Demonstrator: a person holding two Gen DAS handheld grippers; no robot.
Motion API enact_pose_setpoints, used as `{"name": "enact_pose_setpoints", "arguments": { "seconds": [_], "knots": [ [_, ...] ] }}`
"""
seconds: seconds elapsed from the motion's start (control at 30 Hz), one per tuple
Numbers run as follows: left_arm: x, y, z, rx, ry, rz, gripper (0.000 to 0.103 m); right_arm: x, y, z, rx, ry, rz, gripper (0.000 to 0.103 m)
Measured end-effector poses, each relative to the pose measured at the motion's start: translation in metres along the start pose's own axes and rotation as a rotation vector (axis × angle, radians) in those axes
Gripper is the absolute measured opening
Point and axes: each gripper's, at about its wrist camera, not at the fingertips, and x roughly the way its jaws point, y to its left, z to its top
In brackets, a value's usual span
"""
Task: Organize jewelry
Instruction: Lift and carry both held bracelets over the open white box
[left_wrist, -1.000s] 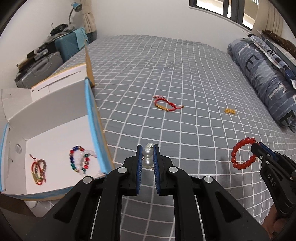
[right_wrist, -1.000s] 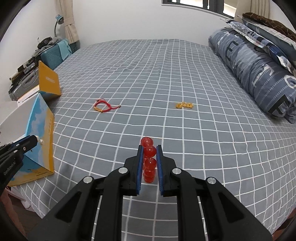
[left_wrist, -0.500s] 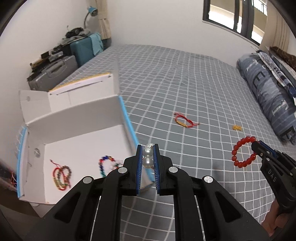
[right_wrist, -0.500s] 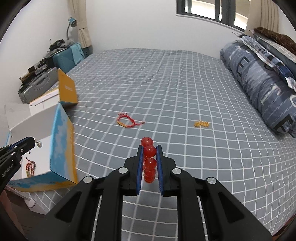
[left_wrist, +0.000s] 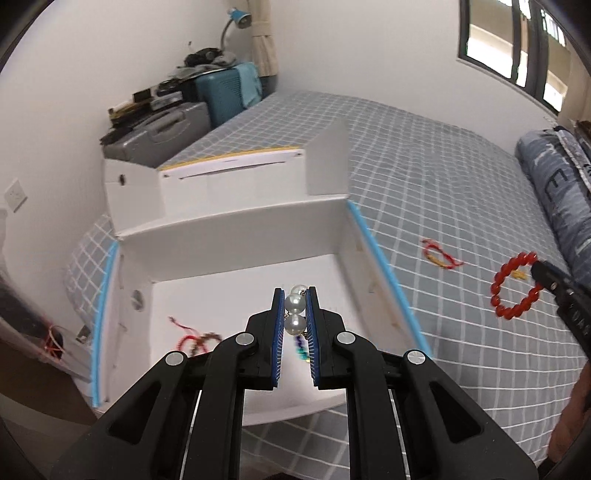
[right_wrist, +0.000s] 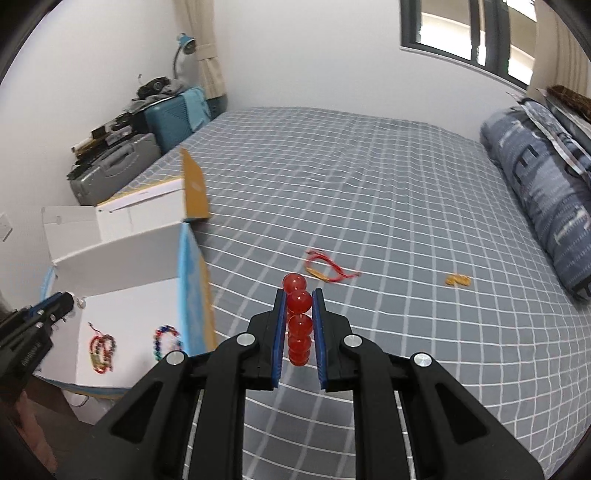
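My left gripper (left_wrist: 295, 295) is shut on a string of white pearls (left_wrist: 295, 303) and hangs over the open white box (left_wrist: 240, 236) with blue edges. A red cord bracelet (left_wrist: 192, 338) and a multicoloured bead bracelet (left_wrist: 301, 349) lie on the box floor. My right gripper (right_wrist: 298, 295) is shut on a red bead bracelet (right_wrist: 298, 301), which dangles as a ring (left_wrist: 513, 284) over the grey checked bed to the right of the box. On the bed lie a red string bracelet with a gold piece (right_wrist: 327, 271) and a small gold item (right_wrist: 457, 280).
Suitcases (left_wrist: 166, 133) and clutter with a blue lamp (left_wrist: 236, 18) stand at the wall beyond the box. A rolled blue patterned duvet (right_wrist: 543, 192) runs along the bed's right side. The box's lid flap (right_wrist: 194, 192) stands upright. A person's hand (left_wrist: 569, 435) shows at the right edge.
Both grippers have moved left and risen with their jewelry. The left one went from over the bed beside the box to over the box's inside. The right one came closer to the box.
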Motion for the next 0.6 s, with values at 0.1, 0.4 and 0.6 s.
{"name": "enact_pose_setpoints", "arguments": {
  "seconds": [0.1, 0.4, 0.6],
  "knots": [
    [0.002, 0.015, -0.001, -0.02, 0.005, 0.018, 0.011, 0.001, 0.021, 0.006, -0.027, -0.004, 0.02, 0.013],
    [0.009, 0.063, -0.004, -0.073, 0.018, 0.061, 0.011, 0.007, 0.08, 0.015, -0.079, -0.005, 0.093, 0.013],
    [0.016, 0.089, -0.006, -0.099, 0.035, 0.086, 0.011, 0.013, 0.118, 0.016, -0.121, -0.001, 0.134, 0.013]
  ]
}}
